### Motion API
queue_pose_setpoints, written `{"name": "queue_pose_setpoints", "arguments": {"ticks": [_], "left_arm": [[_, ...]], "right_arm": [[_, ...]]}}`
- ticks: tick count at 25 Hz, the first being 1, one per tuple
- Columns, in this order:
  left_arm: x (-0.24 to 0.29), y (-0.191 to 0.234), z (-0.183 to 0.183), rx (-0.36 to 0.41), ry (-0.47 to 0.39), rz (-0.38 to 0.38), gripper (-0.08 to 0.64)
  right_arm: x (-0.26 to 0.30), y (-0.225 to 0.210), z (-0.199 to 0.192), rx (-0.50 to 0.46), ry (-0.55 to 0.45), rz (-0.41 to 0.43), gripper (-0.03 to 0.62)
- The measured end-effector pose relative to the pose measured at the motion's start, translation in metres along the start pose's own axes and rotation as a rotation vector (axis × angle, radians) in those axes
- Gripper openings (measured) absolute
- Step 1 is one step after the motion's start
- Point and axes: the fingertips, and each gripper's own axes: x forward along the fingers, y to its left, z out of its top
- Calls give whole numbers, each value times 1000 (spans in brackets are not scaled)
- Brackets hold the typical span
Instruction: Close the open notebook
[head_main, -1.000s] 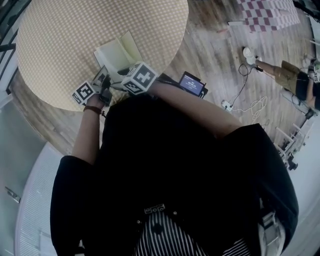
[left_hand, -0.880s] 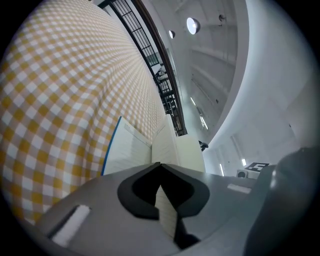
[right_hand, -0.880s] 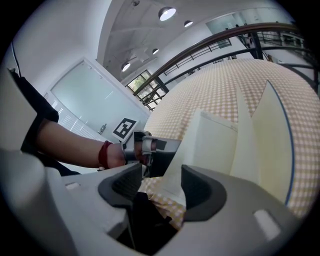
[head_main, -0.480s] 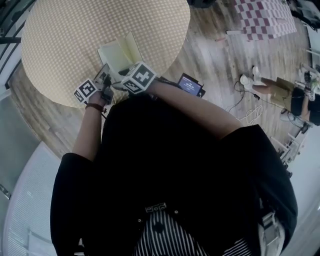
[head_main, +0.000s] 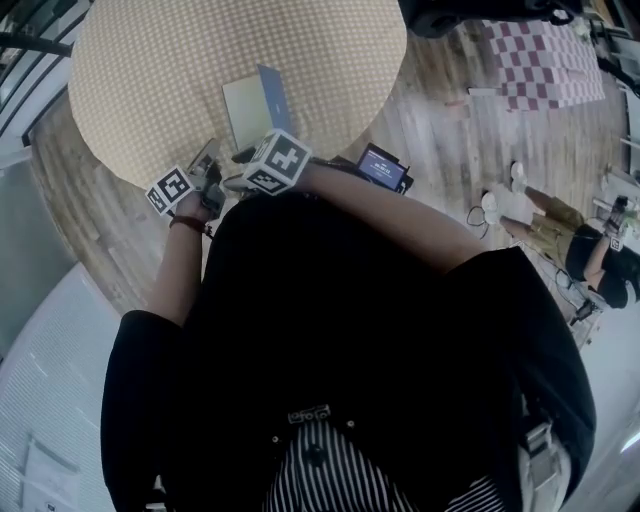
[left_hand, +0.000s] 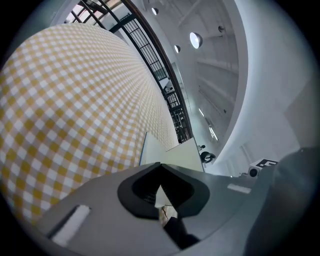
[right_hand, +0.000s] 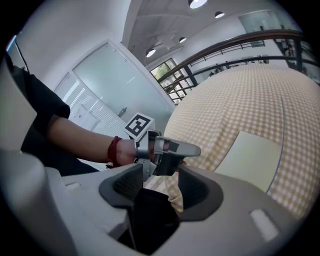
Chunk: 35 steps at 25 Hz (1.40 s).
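Note:
The notebook (head_main: 248, 108) lies on the round table with its yellow checked cloth (head_main: 150, 70). Its left leaf is flat and its right leaf stands raised, showing a blue cover (head_main: 272, 92). In the left gripper view the notebook (left_hand: 172, 152) shows as a folded shape just beyond the jaws. In the right gripper view the notebook (right_hand: 250, 160) is a cream sheet to the right. My left gripper (head_main: 206, 157) (left_hand: 160, 165) is at the table's near edge, jaws met at the tips. My right gripper (head_main: 243, 155) (right_hand: 161, 175) is beside it, open and empty. Neither visibly touches the notebook.
On the wooden floor right of the table stands a small screen device (head_main: 383, 168), with cables (head_main: 500, 215) beyond it. A person (head_main: 560, 235) is at the far right, and a checked cloth (head_main: 545, 45) lies at the back. A railing (left_hand: 150, 55) runs behind the table.
The notebook's right leaf has swung up from flat, so its blue cover now shows. Both grippers stay at the table's near edge. The head view has shifted.

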Motion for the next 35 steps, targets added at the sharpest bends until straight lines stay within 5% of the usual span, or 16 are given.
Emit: {"name": "queue_pose_setpoints", "arguments": {"ticks": [5, 9, 10, 16, 24, 30, 33, 35], "left_arm": [[-28, -2, 1, 7, -28, 2, 3], [-30, -24, 4, 43, -33, -8, 3], [-28, -35, 4, 71, -24, -16, 3], [-10, -105, 15, 261, 66, -110, 3], [13, -238, 38, 694, 84, -212, 3], [4, -331, 28, 929, 56, -353, 0], [0, -343, 36, 998, -29, -275, 0], [-3, -337, 48, 976, -108, -182, 0]], "right_arm": [[-1, 16, 13, -60, -14, 24, 176], [-20, -15, 11, -3, -31, -113, 44], [-29, -23, 12, 10, -53, -149, 3], [-69, -44, 44, 43, -218, -247, 3], [-153, -50, 79, 37, -448, -389, 3], [-208, -12, 97, 30, -603, -347, 2], [-224, -6, 101, 36, -654, -395, 2], [-231, -9, 101, 51, -686, -448, 2]]}}
